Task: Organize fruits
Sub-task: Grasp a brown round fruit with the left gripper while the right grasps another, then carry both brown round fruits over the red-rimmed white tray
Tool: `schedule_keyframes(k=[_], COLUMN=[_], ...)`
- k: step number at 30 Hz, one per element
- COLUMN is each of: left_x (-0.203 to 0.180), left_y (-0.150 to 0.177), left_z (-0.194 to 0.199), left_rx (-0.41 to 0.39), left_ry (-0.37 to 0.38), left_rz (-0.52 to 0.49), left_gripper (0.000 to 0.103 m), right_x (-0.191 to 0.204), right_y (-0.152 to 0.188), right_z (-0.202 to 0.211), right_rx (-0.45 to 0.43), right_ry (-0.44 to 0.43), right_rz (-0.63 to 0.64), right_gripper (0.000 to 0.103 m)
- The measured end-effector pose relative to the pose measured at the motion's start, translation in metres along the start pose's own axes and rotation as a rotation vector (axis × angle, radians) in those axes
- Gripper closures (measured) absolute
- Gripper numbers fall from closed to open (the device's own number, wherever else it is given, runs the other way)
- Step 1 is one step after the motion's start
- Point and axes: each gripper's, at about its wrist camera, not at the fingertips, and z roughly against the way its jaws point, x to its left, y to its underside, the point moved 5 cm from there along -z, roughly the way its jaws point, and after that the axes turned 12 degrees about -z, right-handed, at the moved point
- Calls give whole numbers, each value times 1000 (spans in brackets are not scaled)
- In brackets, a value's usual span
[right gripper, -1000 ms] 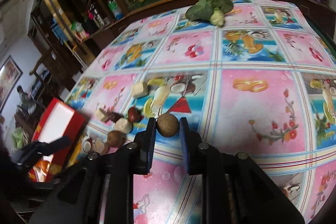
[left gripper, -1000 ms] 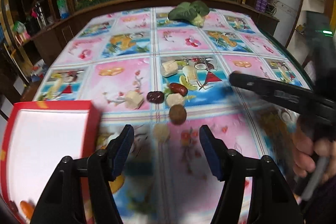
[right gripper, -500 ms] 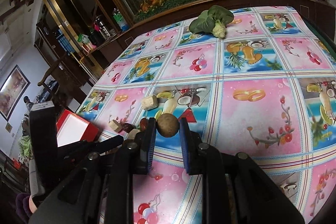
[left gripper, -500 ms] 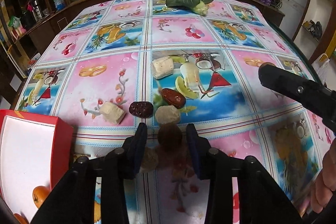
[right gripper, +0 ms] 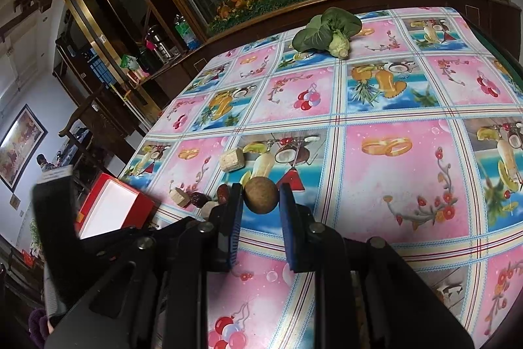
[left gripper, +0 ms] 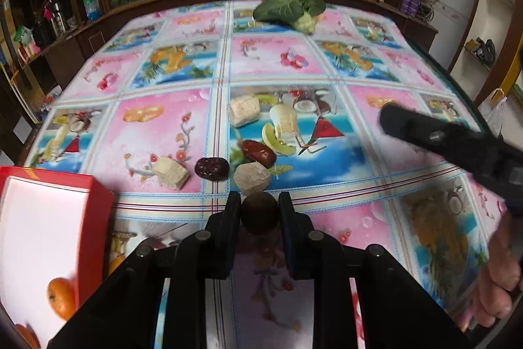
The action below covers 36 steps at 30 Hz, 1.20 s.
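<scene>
Fruit-print tablecloth (left gripper: 163,126): dates (left gripper: 258,150) (pale chunks (left gripper: 251,179) alongside), red box (left gripper: 49,237).

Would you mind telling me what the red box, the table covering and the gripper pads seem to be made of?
The red box looks like glossy coated cardboard: thin straight walls, a sharp folded corner, a plain white inside. The table covering seems to be printed plastic or oilcloth, since it lies smooth with a faint sheen. The left gripper pads look like blue ribbed rubber or foam on black plastic, though that is uncertain.
</scene>
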Motion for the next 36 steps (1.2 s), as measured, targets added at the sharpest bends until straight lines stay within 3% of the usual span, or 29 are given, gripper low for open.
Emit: schedule_keyframes(k=[12,23,27,30,36], left_x=[21,66,84,97,121], left_y=[16,59,72,81,102], left_z=[96,144,151,156,165], left_rx=[-174,-226,-230,-231,-231], left_ry=[-161,-260,-276,-284,-311], left_rz=[12,68,91,115,155], left_gripper=[81,81,81,81,81], right_x=[-3,1,30,66,147], right_y=[4,9,24,44,94], right_z=[-8,0,9,17,12], right_rx=[-35,-152,-169,-177,-107], right_ry=[44,97,70,-12,-141], right_rz=[53,93,137,169,281], right_gripper=[79,79,79,79,79])
